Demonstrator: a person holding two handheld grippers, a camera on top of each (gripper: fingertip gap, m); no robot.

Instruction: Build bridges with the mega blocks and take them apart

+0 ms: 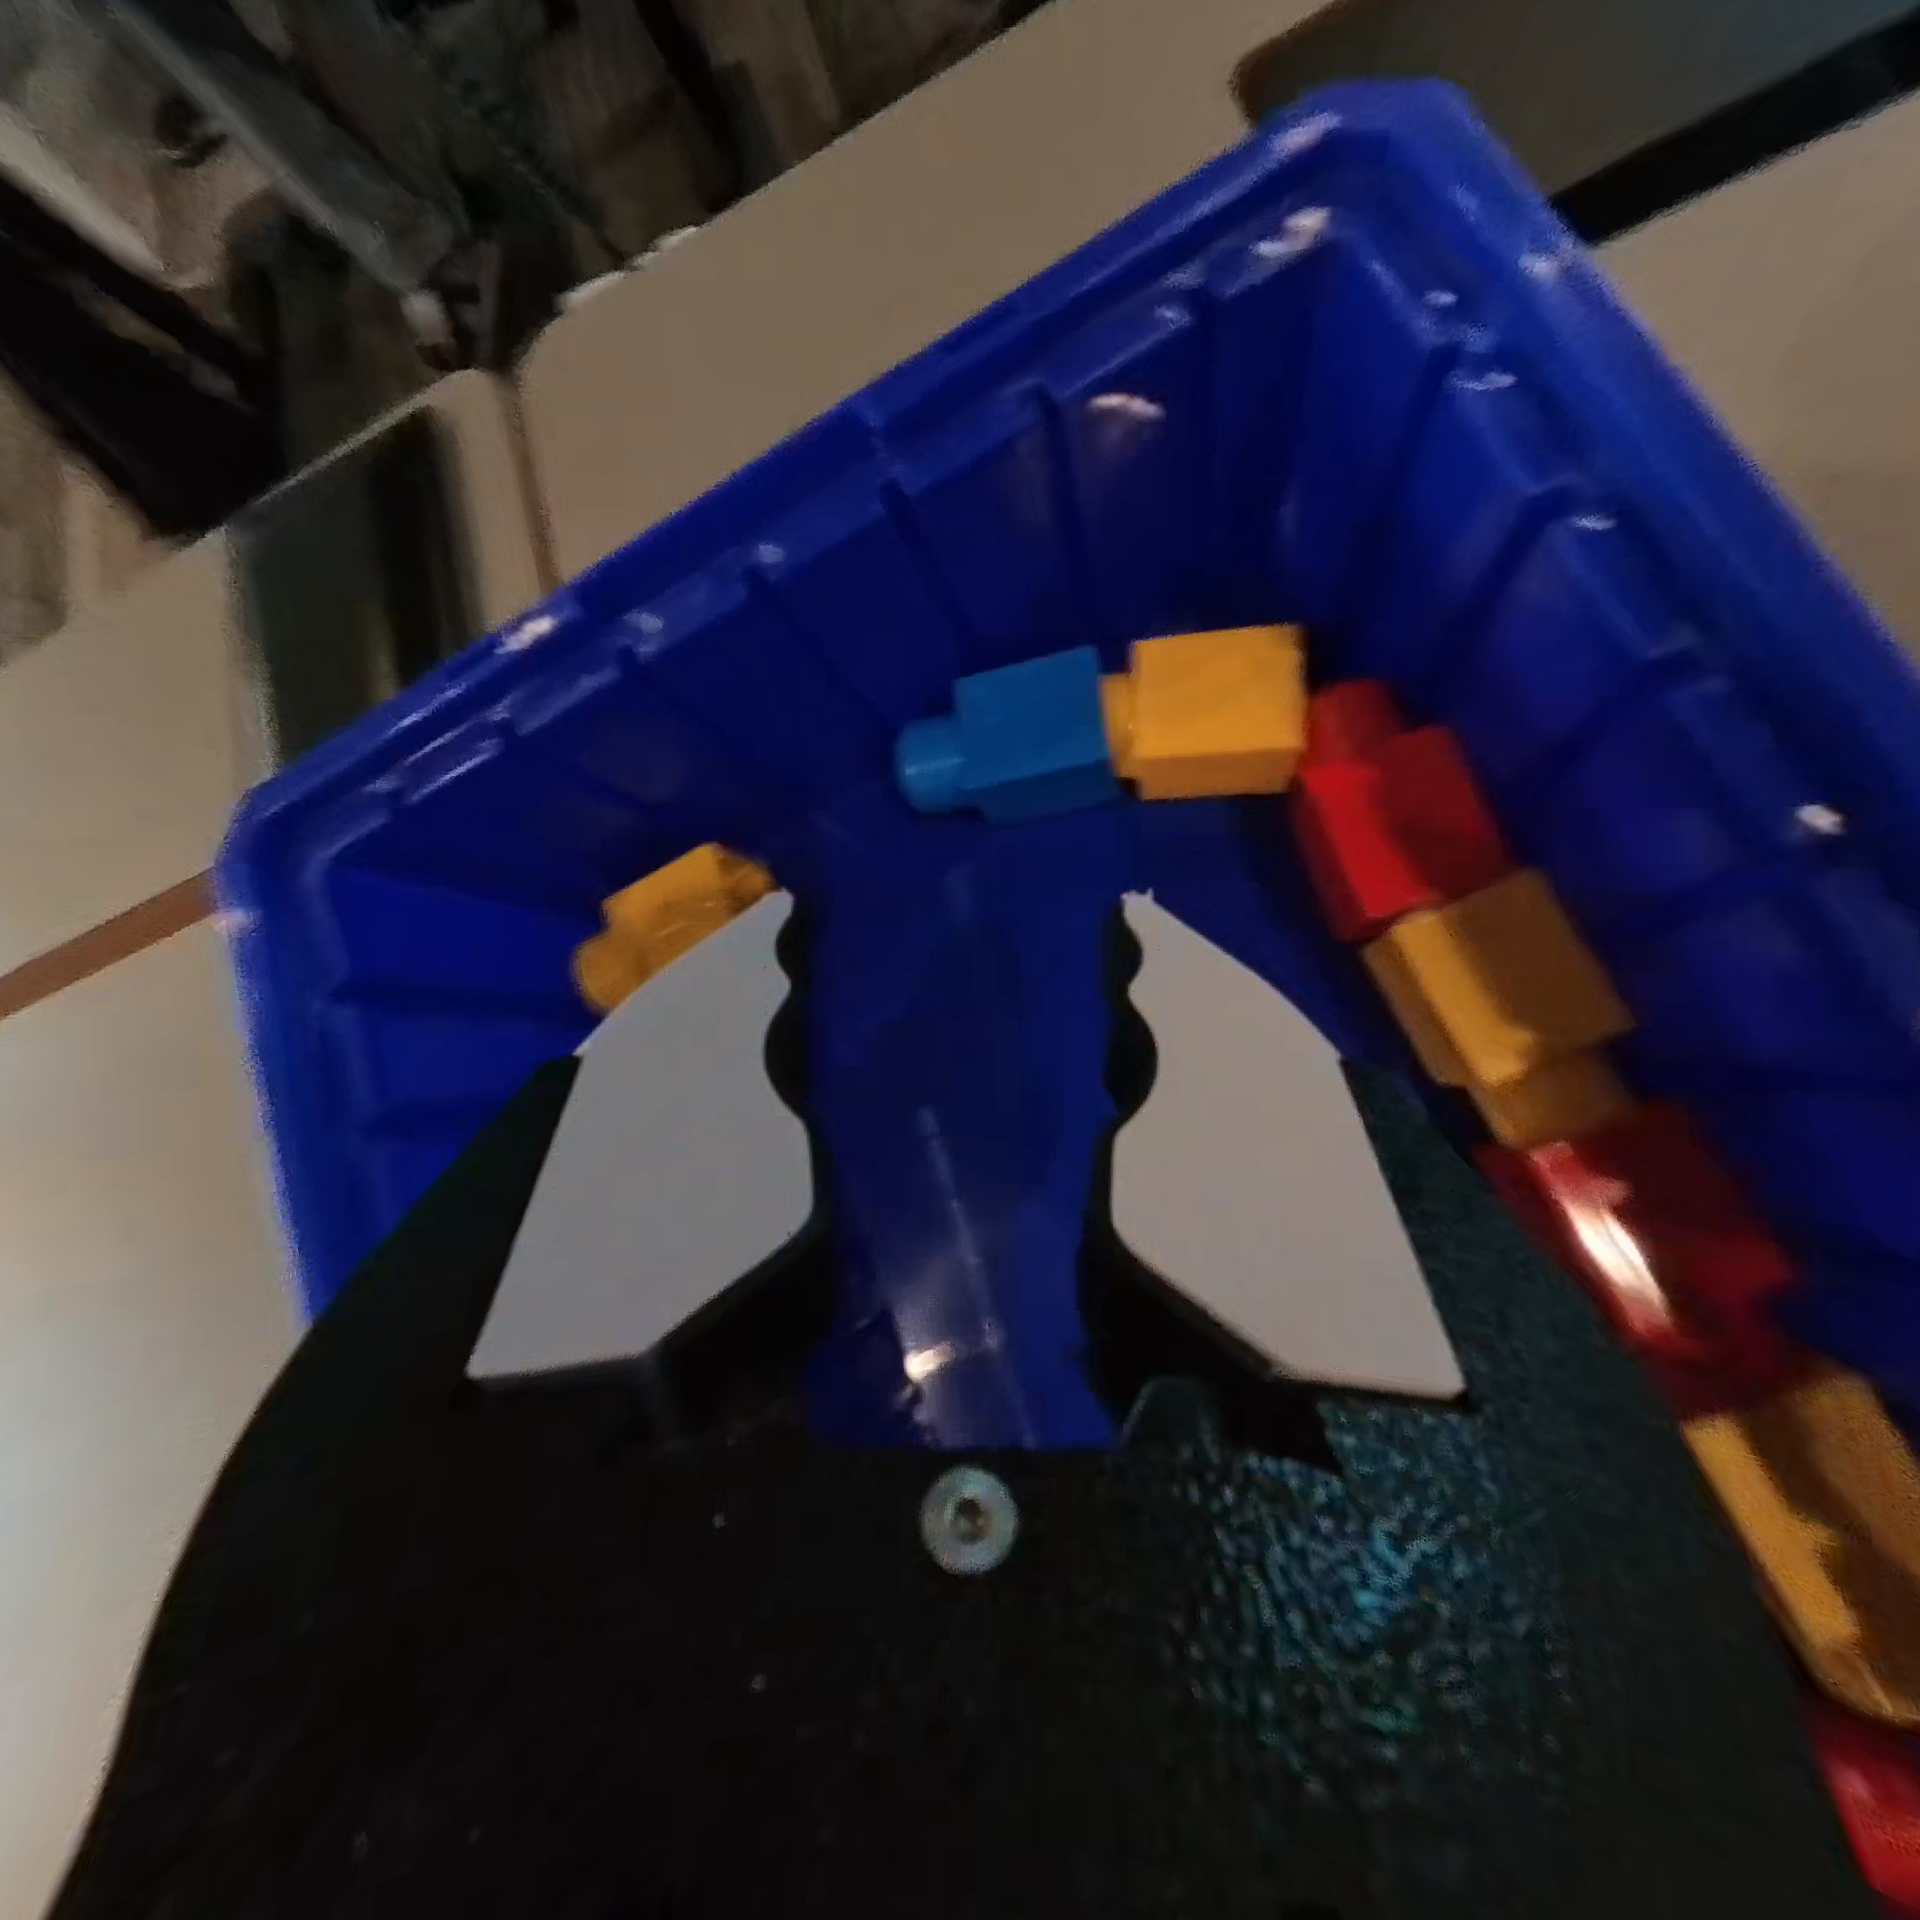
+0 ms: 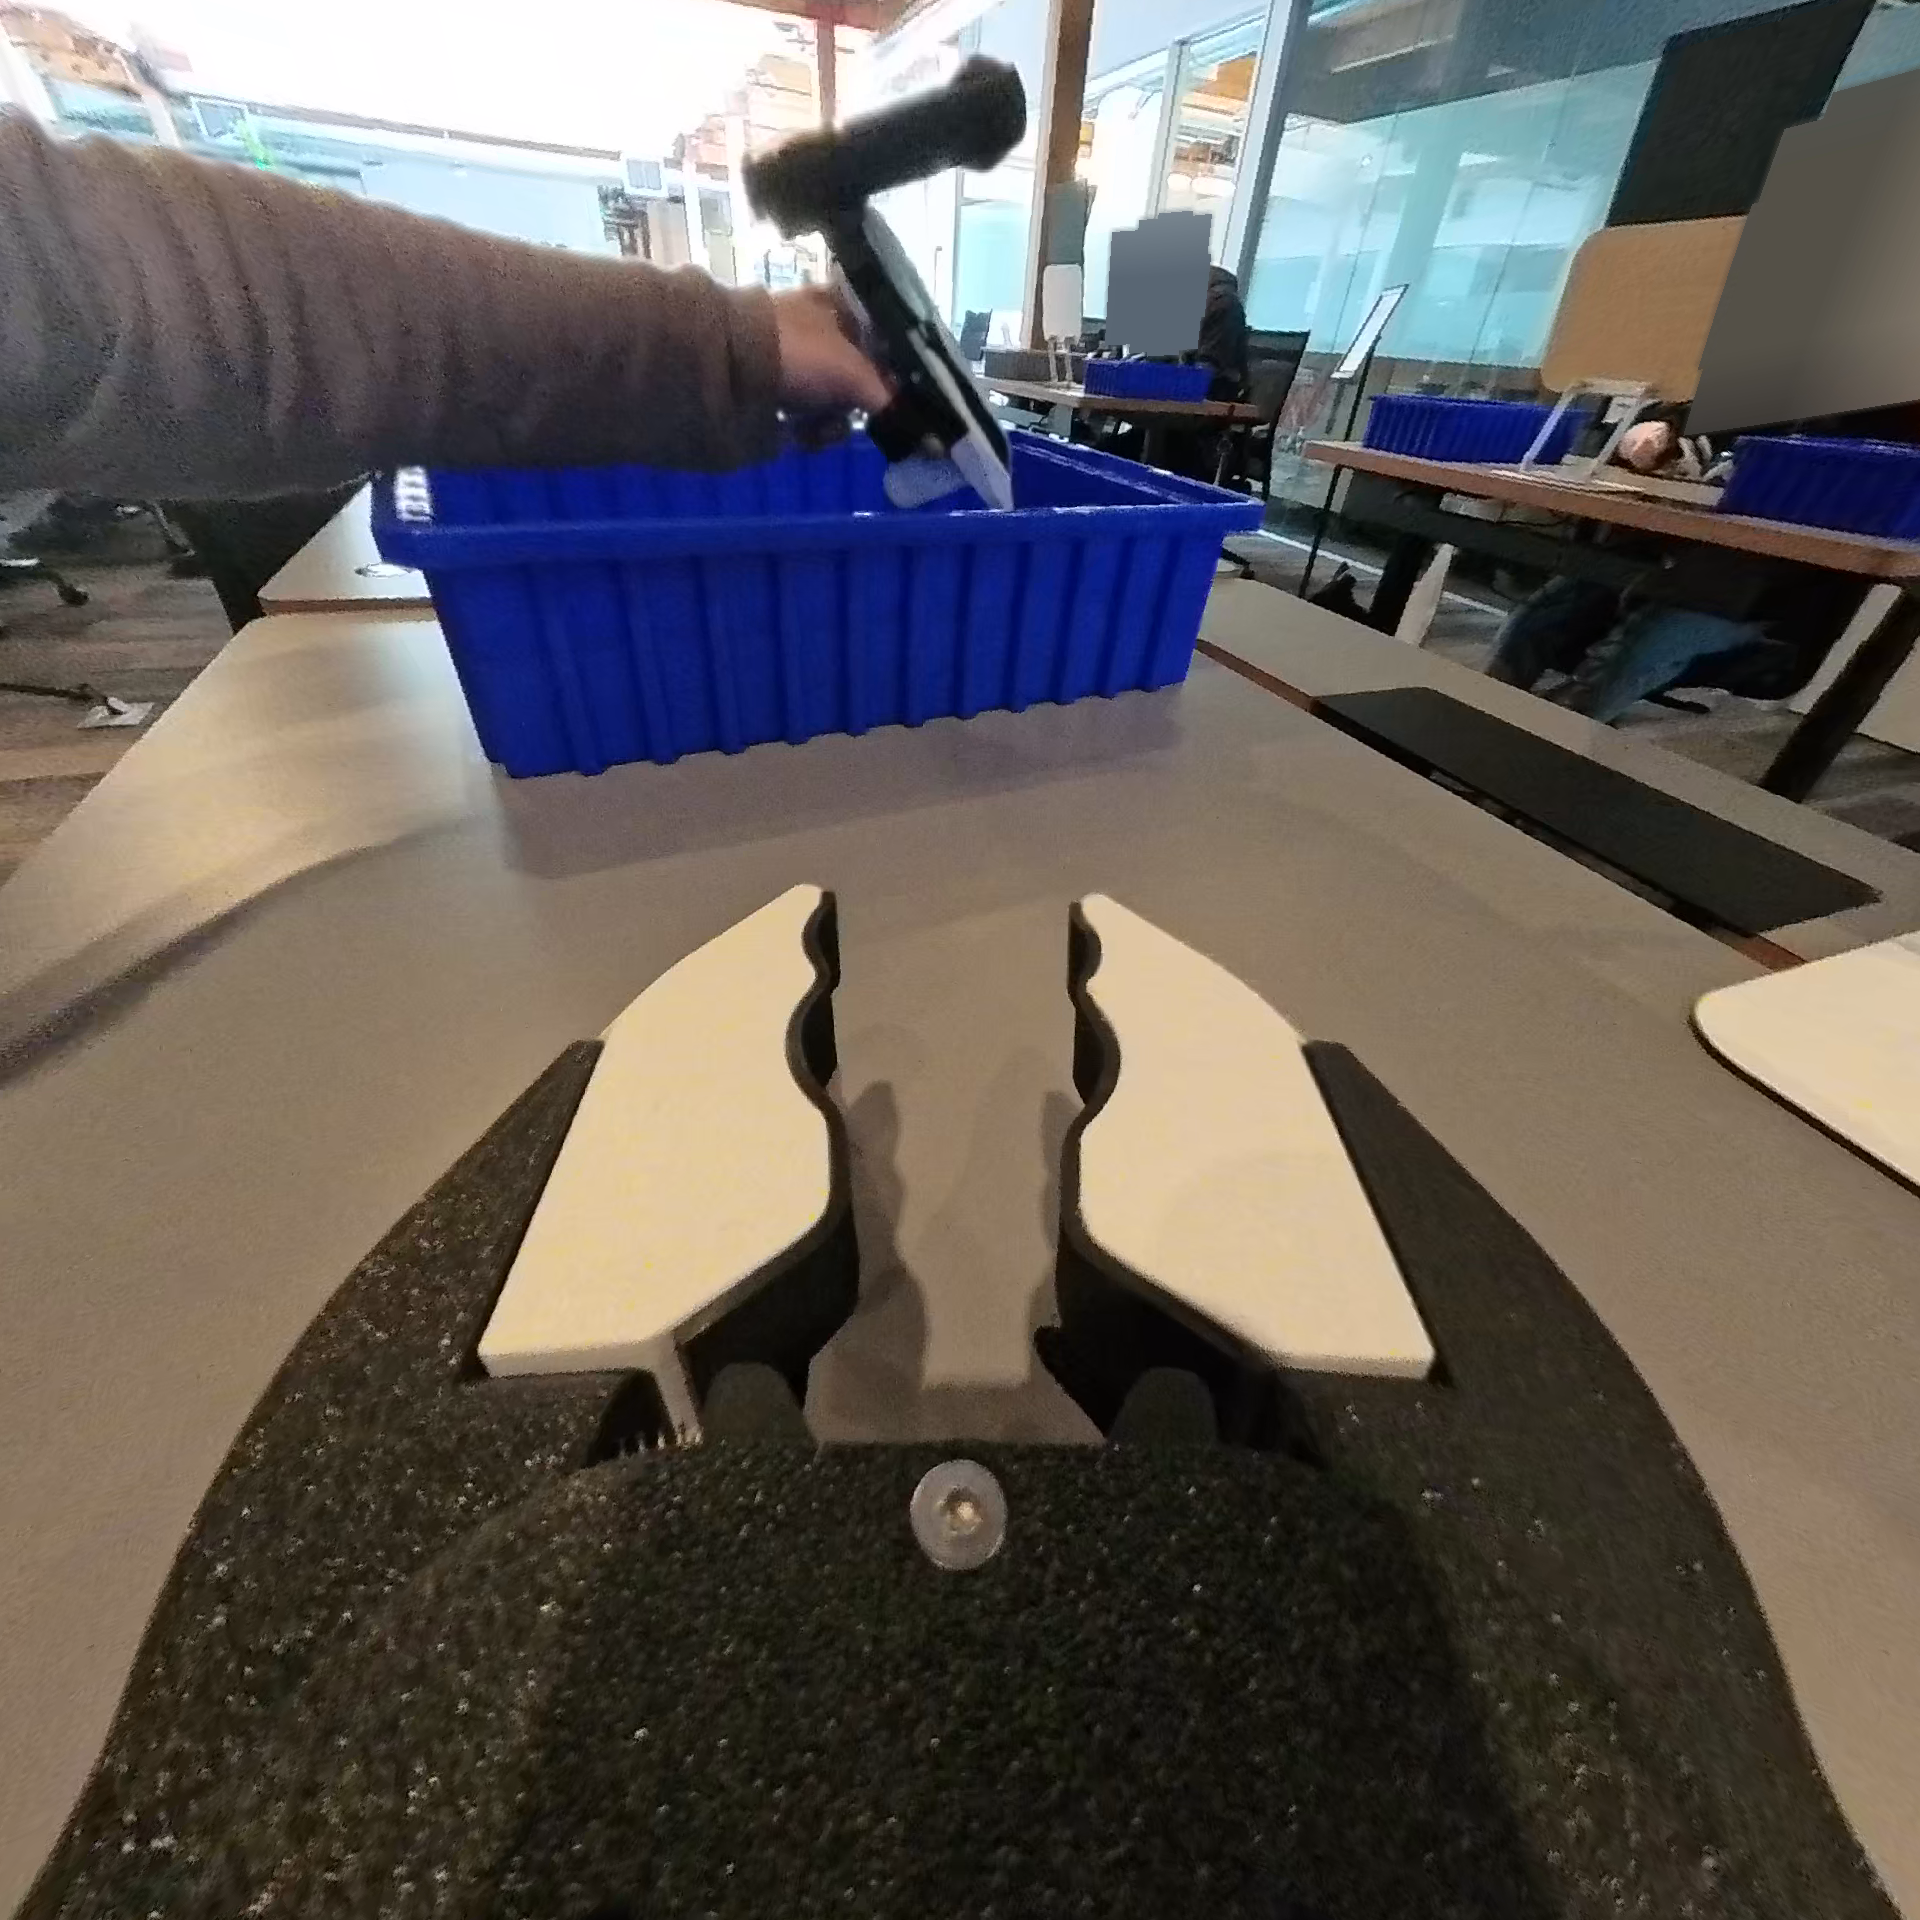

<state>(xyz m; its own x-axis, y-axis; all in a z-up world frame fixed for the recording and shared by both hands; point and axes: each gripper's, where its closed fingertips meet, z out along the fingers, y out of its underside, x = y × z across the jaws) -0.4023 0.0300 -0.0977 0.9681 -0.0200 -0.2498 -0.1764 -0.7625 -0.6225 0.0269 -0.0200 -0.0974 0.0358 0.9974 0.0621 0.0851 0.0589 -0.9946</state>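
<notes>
Right wrist view: right claw released above bare table, short of bin.

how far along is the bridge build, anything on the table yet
Nothing looks built: the table in front of the open, empty right gripper shows no blocks. The left gripper is open inside the blue bin, near a blue block and loose yellow and red ones. Picking, building and dismantling all remain.

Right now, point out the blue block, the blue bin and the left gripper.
blue block (image 1: 1023,748), left wrist view, its side face.
blue bin (image 2: 831,634), right wrist view, its ribbed front wall.
left gripper (image 1: 956,925), left wrist view, between its fingertips.
</notes>
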